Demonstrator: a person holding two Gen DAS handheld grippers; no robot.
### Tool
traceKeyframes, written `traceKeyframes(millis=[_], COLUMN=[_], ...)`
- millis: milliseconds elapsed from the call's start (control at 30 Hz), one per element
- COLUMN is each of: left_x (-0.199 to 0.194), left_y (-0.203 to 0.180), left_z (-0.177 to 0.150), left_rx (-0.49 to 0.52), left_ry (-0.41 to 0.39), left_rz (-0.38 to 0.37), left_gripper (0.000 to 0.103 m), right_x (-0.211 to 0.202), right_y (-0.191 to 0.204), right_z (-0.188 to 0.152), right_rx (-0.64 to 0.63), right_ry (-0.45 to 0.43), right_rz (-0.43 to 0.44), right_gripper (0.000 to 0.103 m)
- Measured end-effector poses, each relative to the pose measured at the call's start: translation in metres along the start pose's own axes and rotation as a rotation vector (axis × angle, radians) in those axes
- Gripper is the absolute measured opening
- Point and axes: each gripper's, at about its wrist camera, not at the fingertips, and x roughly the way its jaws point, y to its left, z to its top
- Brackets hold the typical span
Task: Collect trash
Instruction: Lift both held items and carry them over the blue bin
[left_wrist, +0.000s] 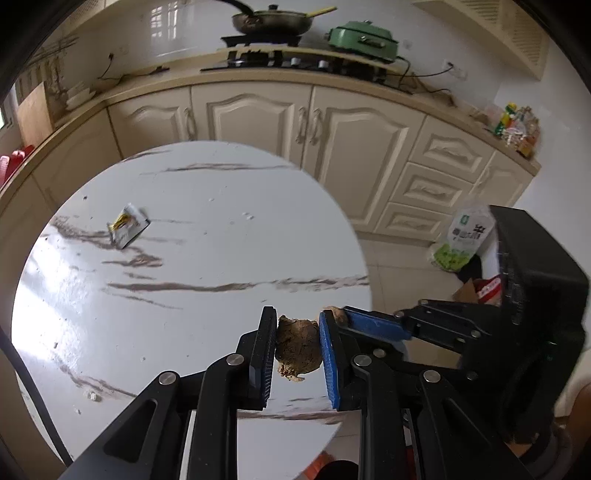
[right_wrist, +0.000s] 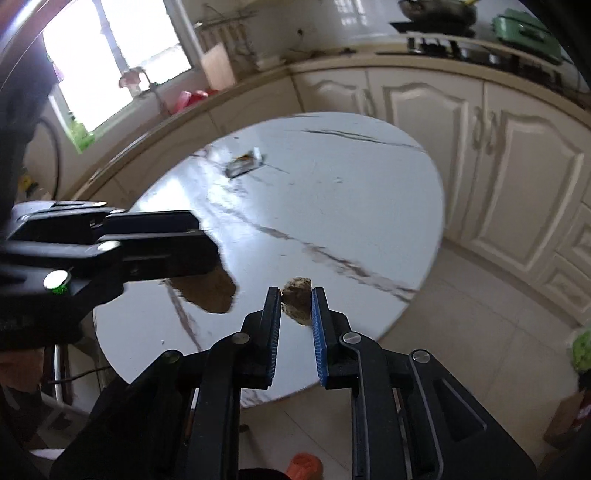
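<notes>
My left gripper (left_wrist: 297, 322) is shut on a brown crumbly lump (left_wrist: 297, 345), held above the near edge of the round white marble table (left_wrist: 207, 266). My right gripper (right_wrist: 296, 295) is shut on a smaller brown lump (right_wrist: 297, 301) over the table's near right edge (right_wrist: 332, 206). In the right wrist view the left gripper (right_wrist: 216, 254) comes in from the left with its lump (right_wrist: 210, 291) below its fingers. In the left wrist view the right gripper (left_wrist: 334, 314) comes in from the right. A small torn wrapper (left_wrist: 127, 225) lies on the far left of the table; it also shows in the right wrist view (right_wrist: 245, 163).
Cream kitchen cabinets (left_wrist: 332, 129) curve behind the table, with a stove, a pan (left_wrist: 271, 20) and a green cooker (left_wrist: 364, 38) on the counter. A green-and-white bag (left_wrist: 463, 238) and a cardboard box (left_wrist: 474, 290) sit on the floor at the right. Crumbs dot the table.
</notes>
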Motion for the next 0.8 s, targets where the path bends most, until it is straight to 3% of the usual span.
traceKeyframes(millis=[167,433,533,800], left_x=[0.011,0.025,0.029,0.028], left_y=[0.012,0.023,0.03,0.027], left_z=[-0.003,-0.004,-0.003,-0.002], left_rx=[-0.043,-0.053,-0.063,-0.066], left_ry=[0.027,0.044,0.047,0.035], left_rz=[0.013,0.004,0.0,-0.016], left_gripper=[0.019,0.019,0.019,0.019], right_x=[0.013,0.033,0.037,0.033], right_y=[0.004,0.006,0.009,0.011], right_z=[-0.001,-0.002,0.002,0.005], right_rx=[-0.027,-0.034,-0.048,-0.044], right_ry=[0.014,0.02,0.014,-0.018], right_rz=[-0.026,-0.008,-0.015,-0.012], right_gripper=[0.025,0.019,0.028,0.017])
